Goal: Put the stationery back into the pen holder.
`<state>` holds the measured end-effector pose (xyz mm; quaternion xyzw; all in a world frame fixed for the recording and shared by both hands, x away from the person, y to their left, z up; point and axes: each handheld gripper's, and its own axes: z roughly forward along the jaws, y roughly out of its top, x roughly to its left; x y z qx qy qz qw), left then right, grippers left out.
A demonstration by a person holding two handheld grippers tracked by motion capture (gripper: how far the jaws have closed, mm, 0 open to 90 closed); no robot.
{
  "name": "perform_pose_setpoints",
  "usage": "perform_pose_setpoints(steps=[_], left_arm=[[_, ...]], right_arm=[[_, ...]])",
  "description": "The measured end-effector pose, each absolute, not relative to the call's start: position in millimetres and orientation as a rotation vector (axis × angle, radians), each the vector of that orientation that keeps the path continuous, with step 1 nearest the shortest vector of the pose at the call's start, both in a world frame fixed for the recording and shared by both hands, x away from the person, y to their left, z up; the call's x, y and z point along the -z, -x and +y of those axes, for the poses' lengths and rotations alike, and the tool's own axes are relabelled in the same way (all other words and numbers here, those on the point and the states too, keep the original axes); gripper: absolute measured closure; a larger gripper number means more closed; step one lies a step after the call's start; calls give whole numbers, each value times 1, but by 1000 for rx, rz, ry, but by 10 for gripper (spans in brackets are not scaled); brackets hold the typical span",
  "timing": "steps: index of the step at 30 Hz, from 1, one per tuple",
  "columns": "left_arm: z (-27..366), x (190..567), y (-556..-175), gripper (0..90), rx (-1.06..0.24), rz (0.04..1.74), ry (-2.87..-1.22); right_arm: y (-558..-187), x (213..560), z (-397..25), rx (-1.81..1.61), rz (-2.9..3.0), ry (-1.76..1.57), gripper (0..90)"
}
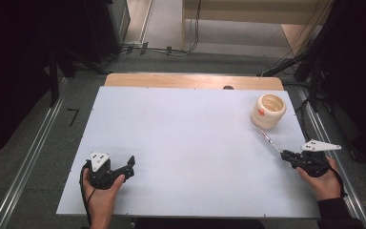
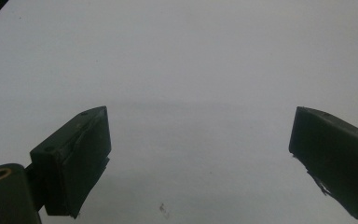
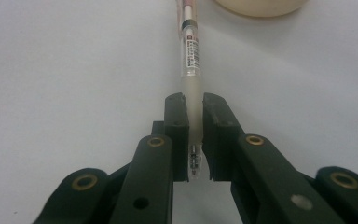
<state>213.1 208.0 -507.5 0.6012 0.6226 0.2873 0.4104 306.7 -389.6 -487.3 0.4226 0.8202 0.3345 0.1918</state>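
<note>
A clear pen [image 1: 269, 140] with a red end lies on the white table [image 1: 186, 143] at the right, pointing toward a cream ribbed cup [image 1: 268, 110]. My right gripper [image 1: 286, 155] is shut on the pen's grip end; in the right gripper view the pen [image 3: 189, 56] runs up from between the jaws of the right gripper [image 3: 194, 135] toward the cup's base [image 3: 258, 7]. My left gripper [image 1: 129, 164] rests near the front left of the table, open, with only bare tabletop between the jaws of the left gripper [image 2: 200, 149].
A small orange object [image 1: 261, 112] sits on the cup's side. A wooden strip [image 1: 193, 80] borders the table's far edge. Cables [image 1: 162, 47] and dark stands lie on the floor beyond.
</note>
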Motion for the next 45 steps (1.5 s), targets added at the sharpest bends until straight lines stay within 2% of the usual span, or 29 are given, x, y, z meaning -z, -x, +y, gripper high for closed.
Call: perform_pose_setpoints(steps=[45], left_arm=[[207, 507, -213, 57, -729, 1559, -1512]], right_arm=[[-293, 455, -393, -1012, 2219, -1166, 789]])
